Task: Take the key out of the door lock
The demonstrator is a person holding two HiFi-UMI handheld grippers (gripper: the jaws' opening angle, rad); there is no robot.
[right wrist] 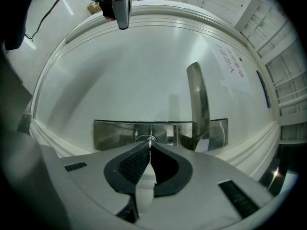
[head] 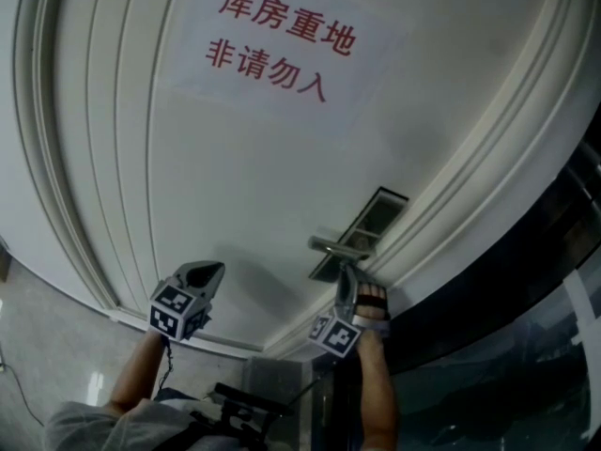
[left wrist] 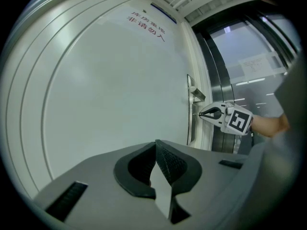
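White door (head: pixel 263 177), head view: right gripper (head: pixel 346 272) at the steel lock plate (head: pixel 380 212), left gripper (head: pixel 211 272) well apart. Left gripper view: its jaws meet on nothing. Right gripper view: jaws pinched on the key (right wrist: pixel 151 140), seated in that plate; grip made, a straight pull outward seems next.

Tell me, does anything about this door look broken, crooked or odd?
Nothing stands out. The door looks undamaged, its sign lies flat, and the handle and lock plate look whole. The right gripper pinches the key in the lock; the left gripper hangs shut and empty.
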